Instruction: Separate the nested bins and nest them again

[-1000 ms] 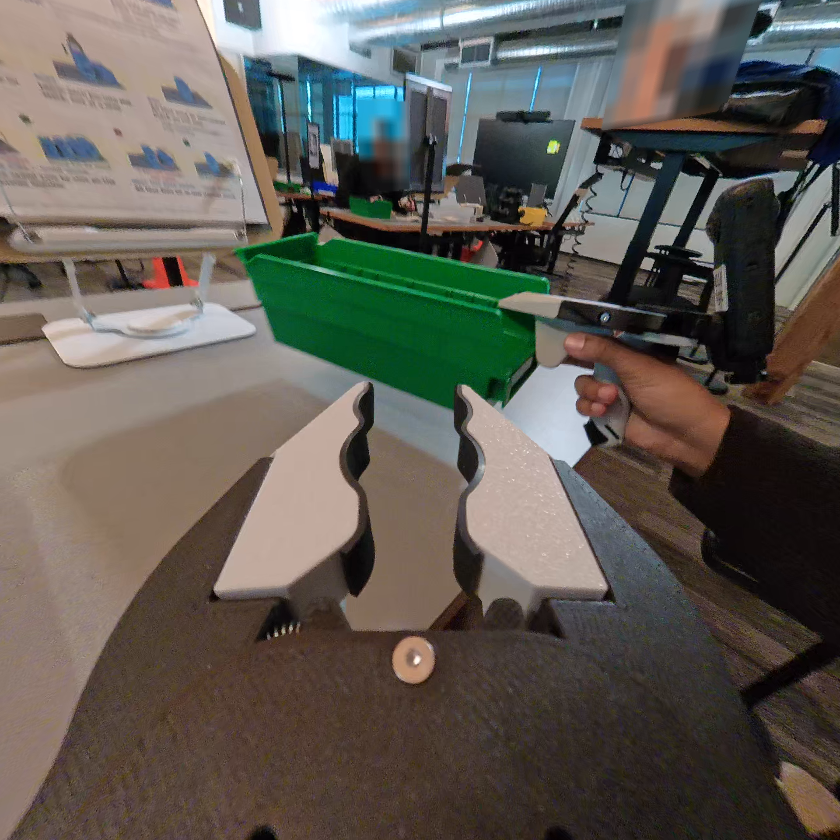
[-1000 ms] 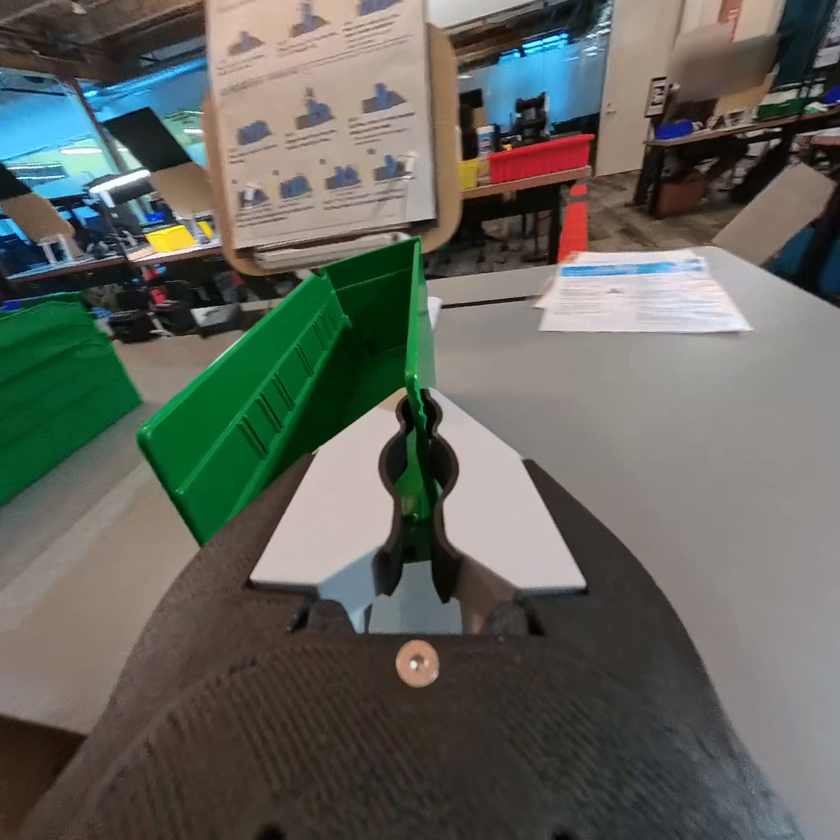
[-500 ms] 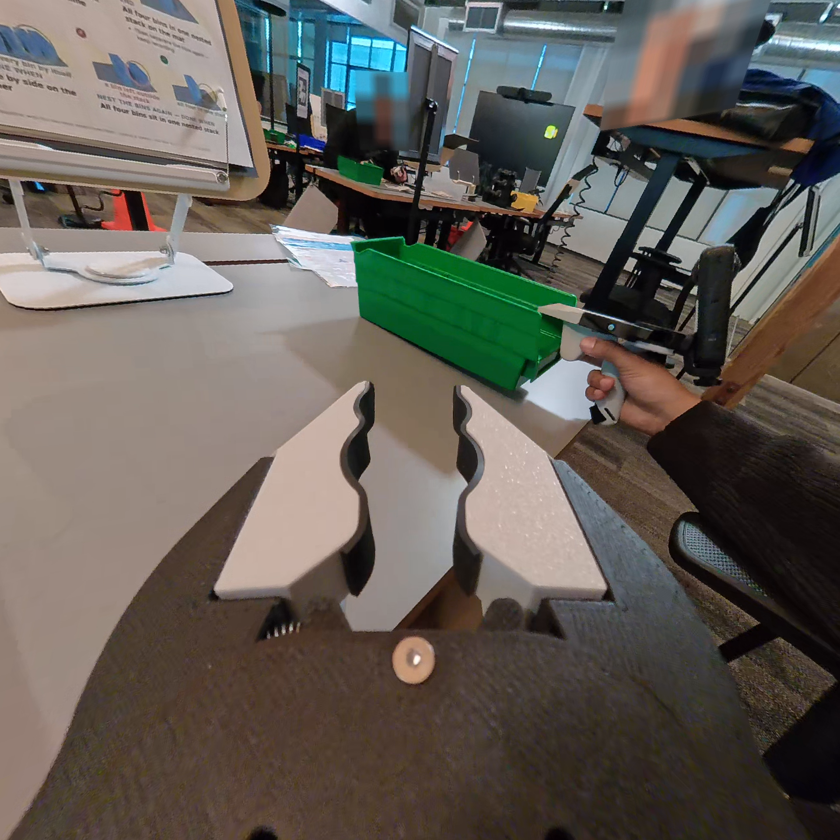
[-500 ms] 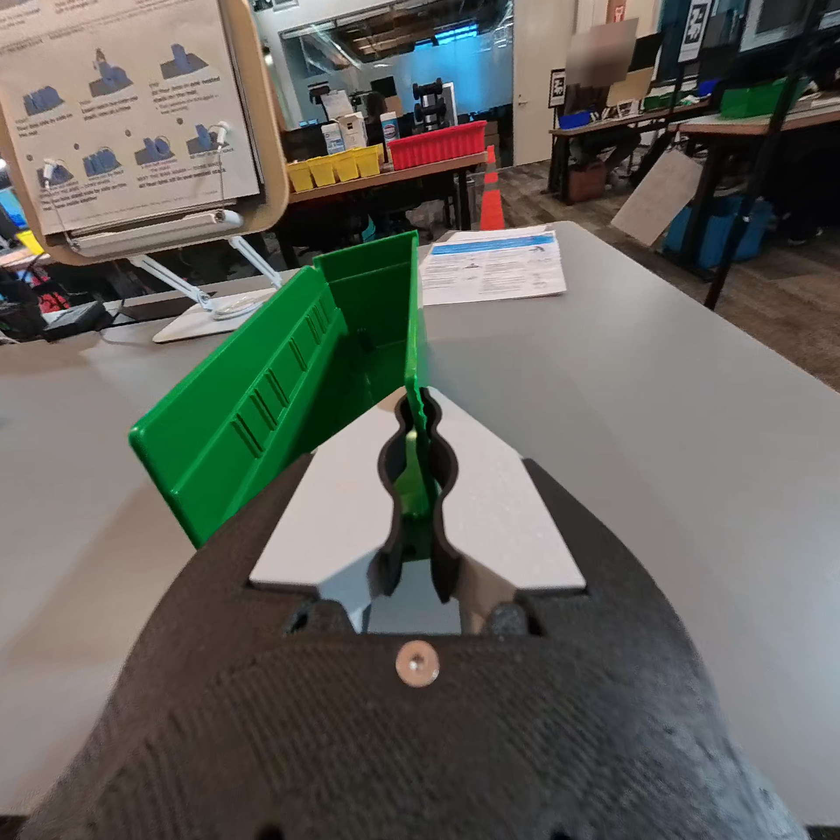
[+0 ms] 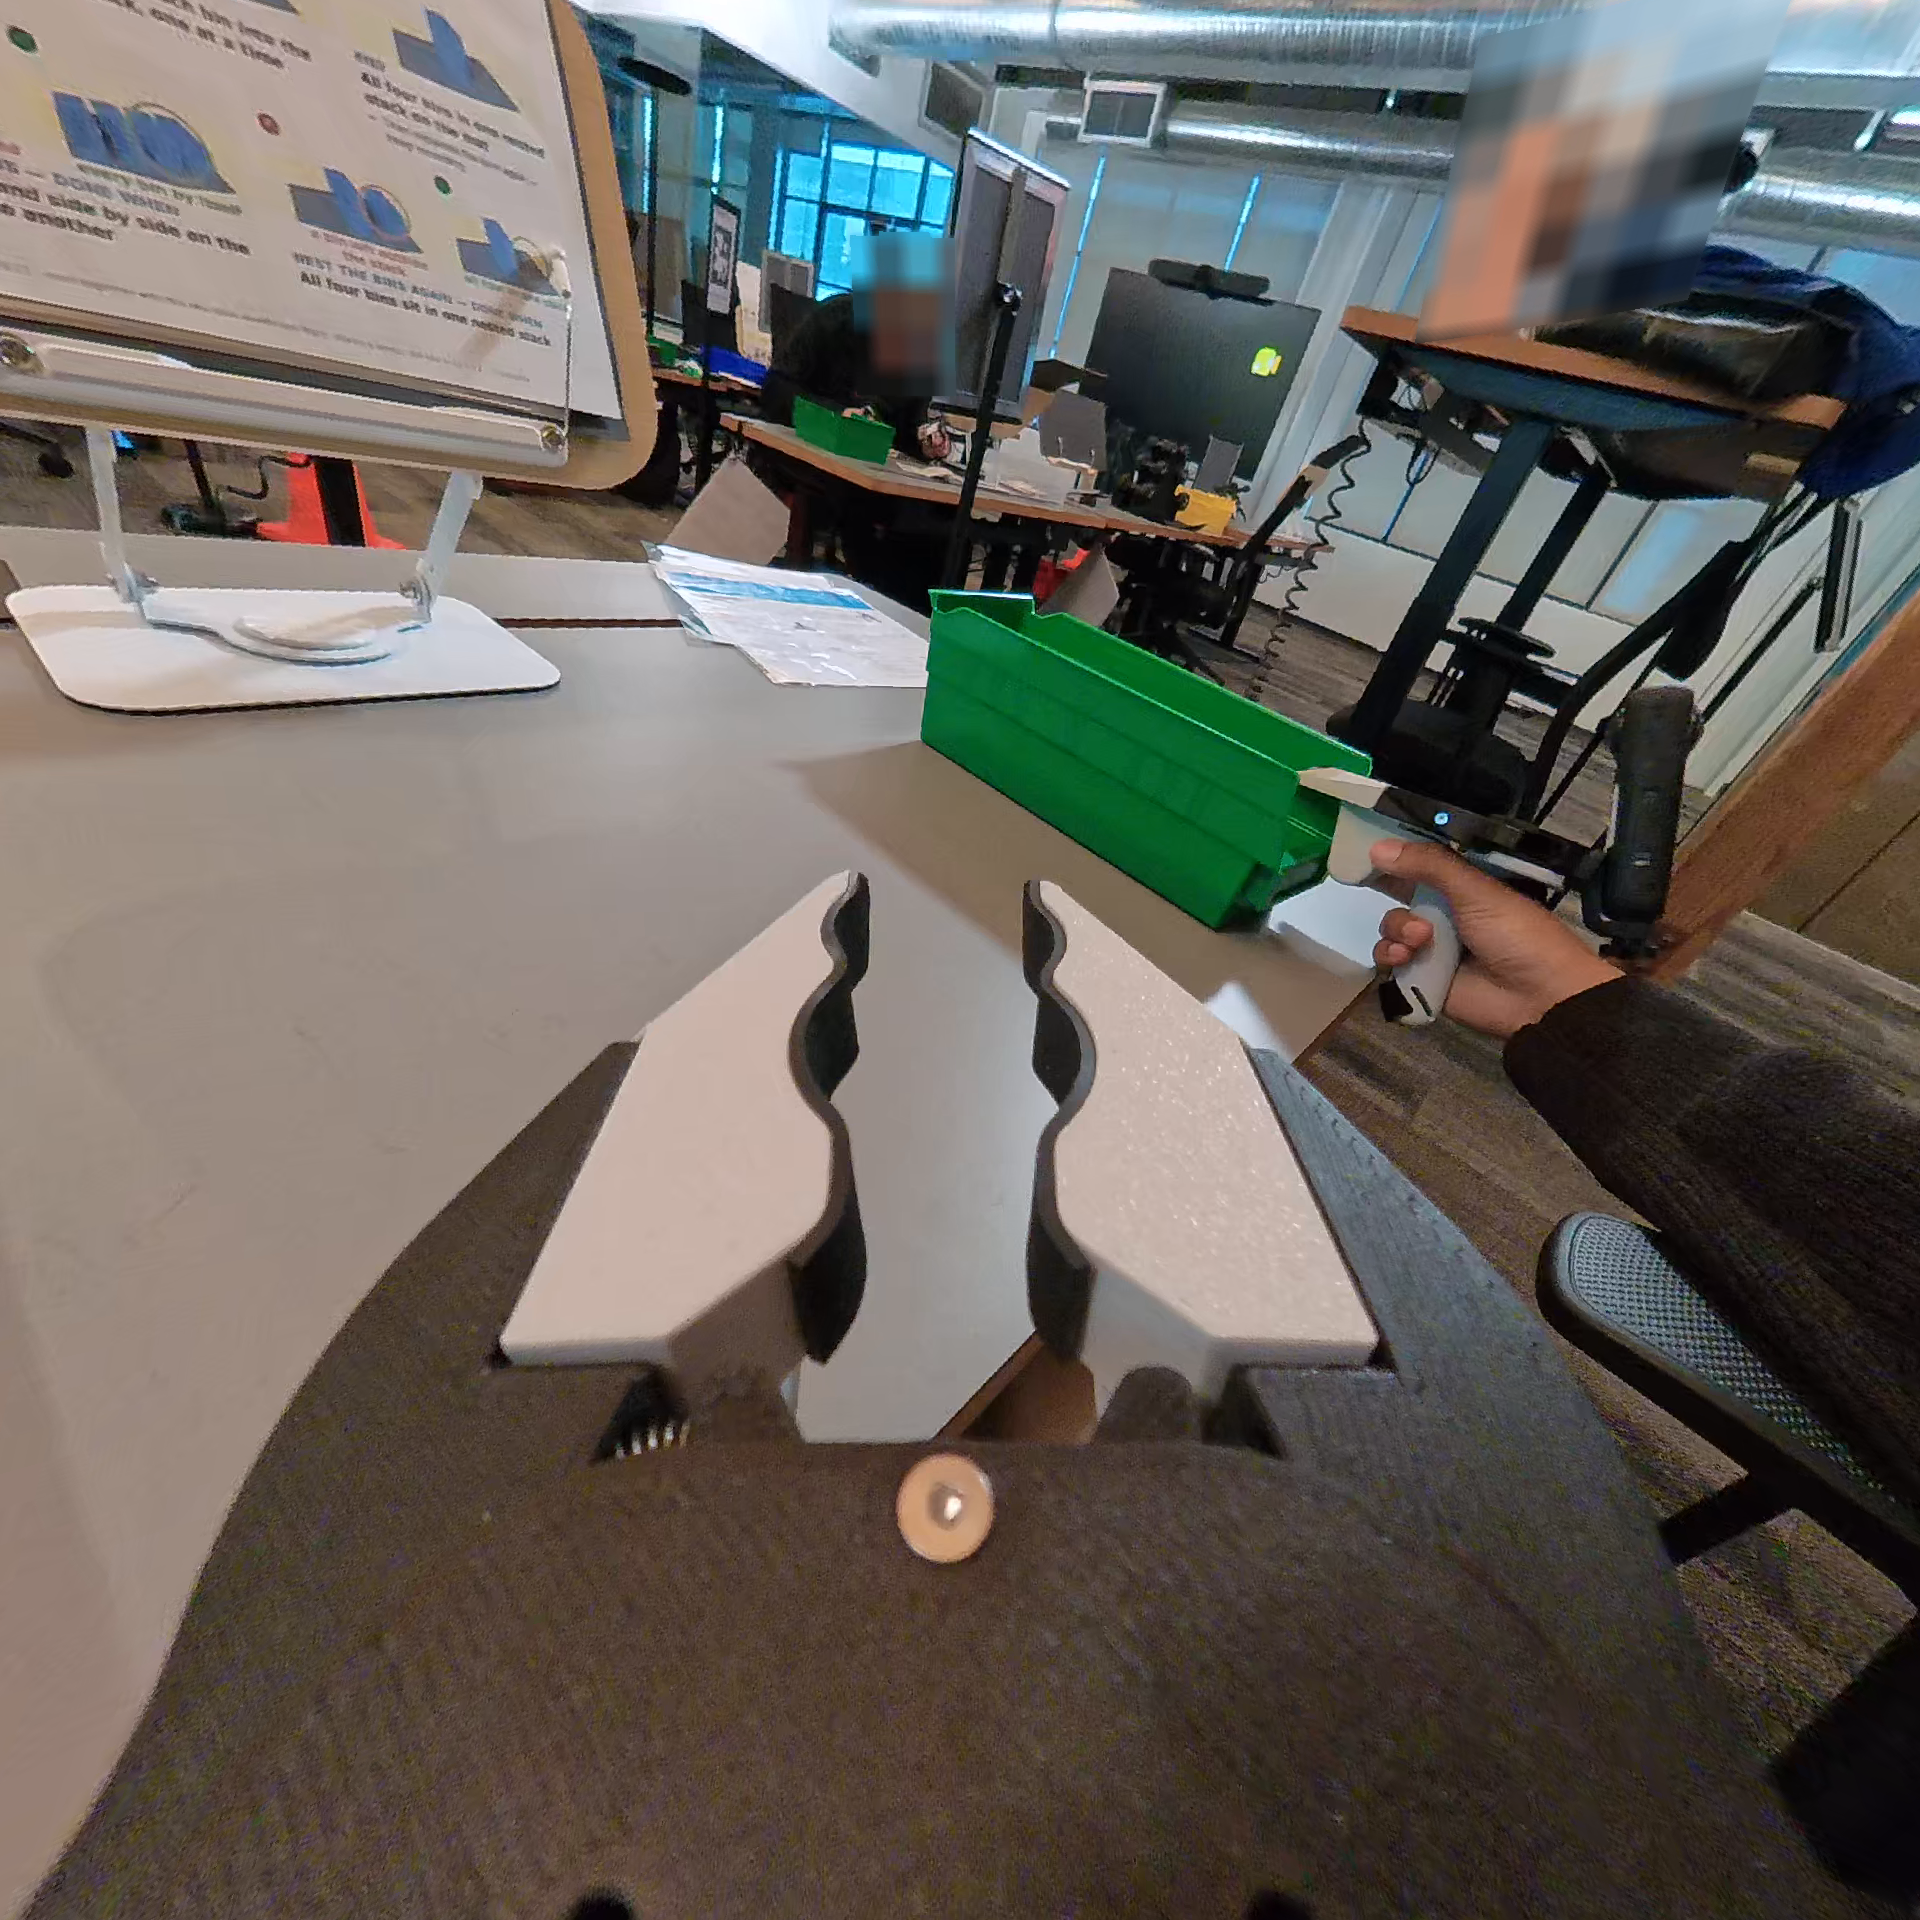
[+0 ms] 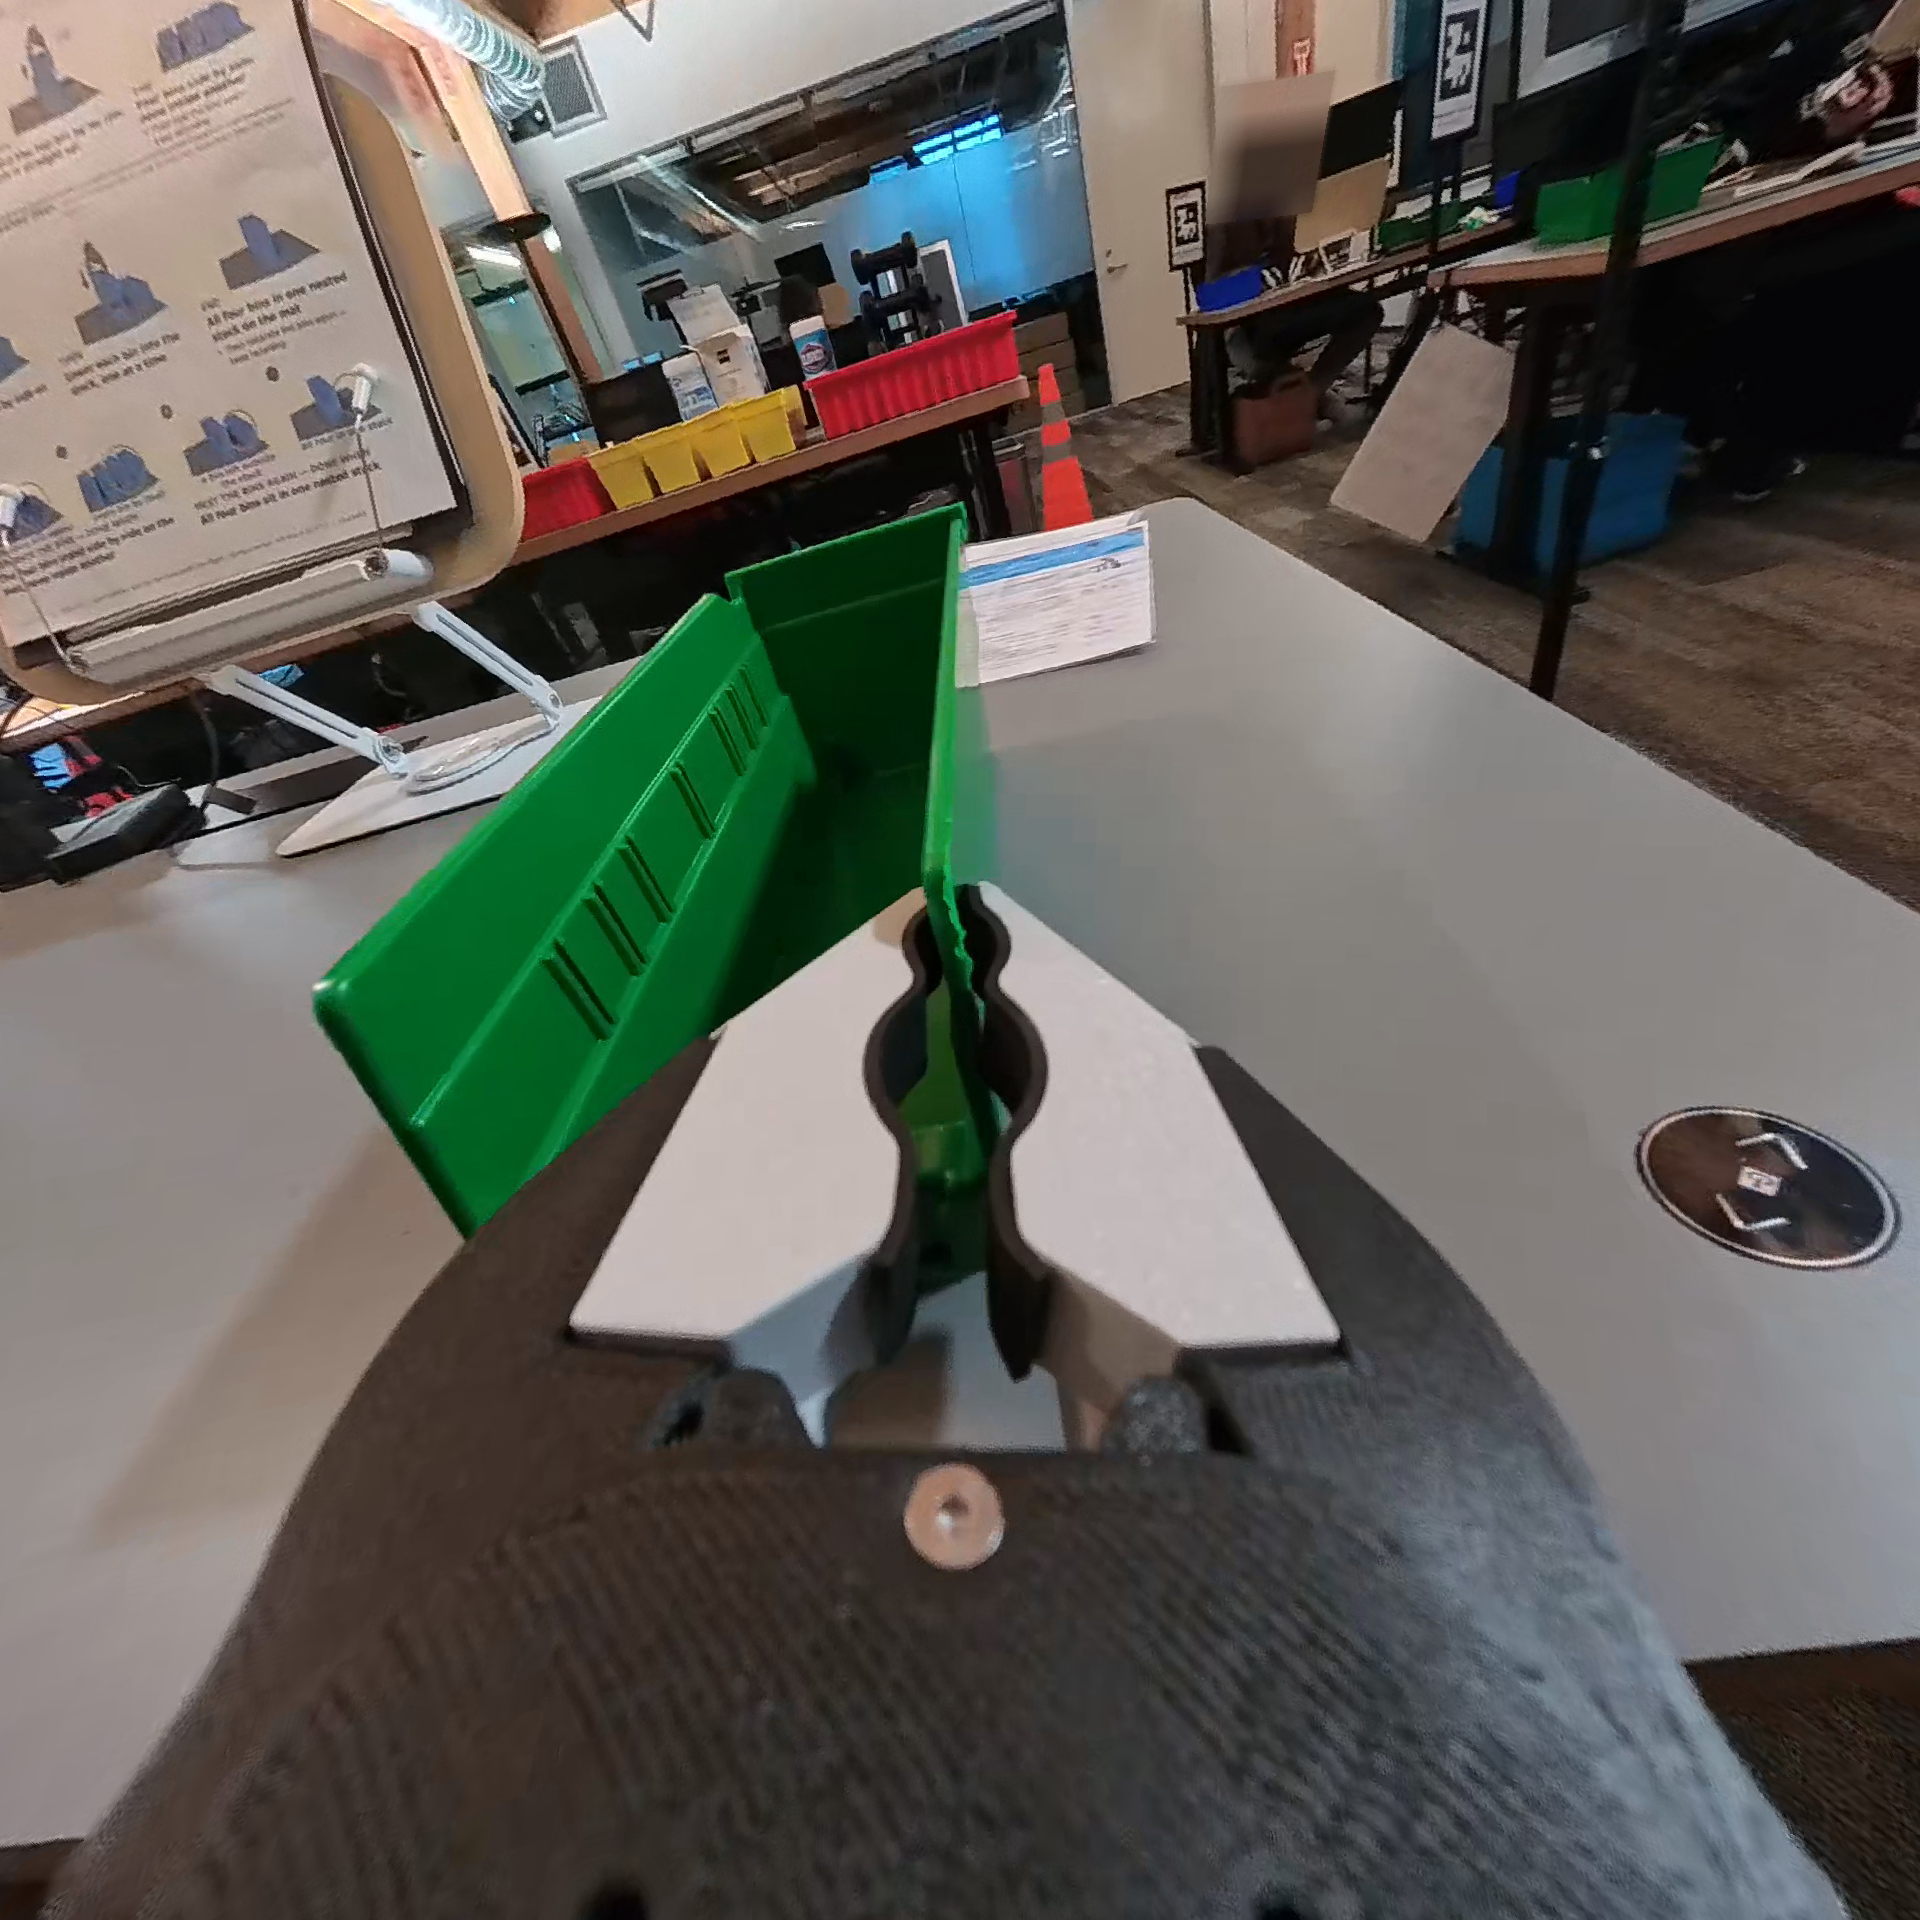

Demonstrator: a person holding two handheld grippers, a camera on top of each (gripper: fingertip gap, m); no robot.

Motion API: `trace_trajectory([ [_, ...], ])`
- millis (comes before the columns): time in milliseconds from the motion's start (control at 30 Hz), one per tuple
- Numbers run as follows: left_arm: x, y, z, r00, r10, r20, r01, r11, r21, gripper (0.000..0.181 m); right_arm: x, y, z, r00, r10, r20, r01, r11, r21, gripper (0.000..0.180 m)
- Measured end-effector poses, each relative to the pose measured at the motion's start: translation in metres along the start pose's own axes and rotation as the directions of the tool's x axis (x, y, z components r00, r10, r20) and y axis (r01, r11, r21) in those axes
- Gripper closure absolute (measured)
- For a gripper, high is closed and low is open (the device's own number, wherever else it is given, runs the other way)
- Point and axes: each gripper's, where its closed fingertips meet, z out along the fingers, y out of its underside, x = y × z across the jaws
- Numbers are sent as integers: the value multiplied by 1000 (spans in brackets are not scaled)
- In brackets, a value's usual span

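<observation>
R gripper (image 6: pixel 951 914) was clamped on the near end of the bin's (image 6: pixel 665 883) R wall, fingers narrow w/ the thin green rim pinched between the dark pads. In the R wrist view the bin ran away from the gripper toward the far side of the table (image 6: pixel 1455 831), open top up, ribbed slots along the inside of its L wall. A paper sheet (image 6: pixel 1060 603) lay just past the bin's far end, to the R. A stand (image 6: pixel 436 748) w/ an instruction board (image 6: pixel 197 301) stood far L. A round dark marker (image 6: pixel 1766 1190) sat on the table near R.

L gripper (image 5: pixel 945 894) was empty, fingers (image 5: pixel 717 1132) apart w/ a moderate gap and bare tabletop showing between them. It hung over the near L part of the table (image 5: pixel 416 883), well apart from the bin.

From the L wrist view the bin (image 5: pixel 1122 758) sat at the R side of the table, near the R edge, long side facing the camera. Stepped ledges at its near end hinted at more than one nested shell; count couldn't be told. Whether it rested flat or was lifted a bit also couldn't be told. R gripper (image 5: pixel 1335 784) met it at the near R corner, held by a hand (image 5: pixel 1475 935) in a dark sleeve. The sheet (image 5: pixel 790 623) lay beyond the bin, the stand (image 5: pixel 281 644) far L. A chair (image 5: pixel 1704 1382) showed at near R, off the table.
</observation>
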Motion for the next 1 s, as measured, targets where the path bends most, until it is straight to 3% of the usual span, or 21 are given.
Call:
trace_trajectory([
  [733, -1, 5, 2, 1000, -25, -6, 25, 999, -20, 153, 3, -2, 1, 995, 78, 60, -77, 997, -5, 172],
  [900, 0, -2, 0, 1000, -18, -4, 18, 1000, -9, 153, 11, -5, -1, 992, 129, 1, -129, 991, -32, 138],
  [1000, 3, -31, -9, 999, 39, 7, -40, 999, 29, 152, 14, -27, -10, 986, 166, -23, -165, 986, 38, 124],
])
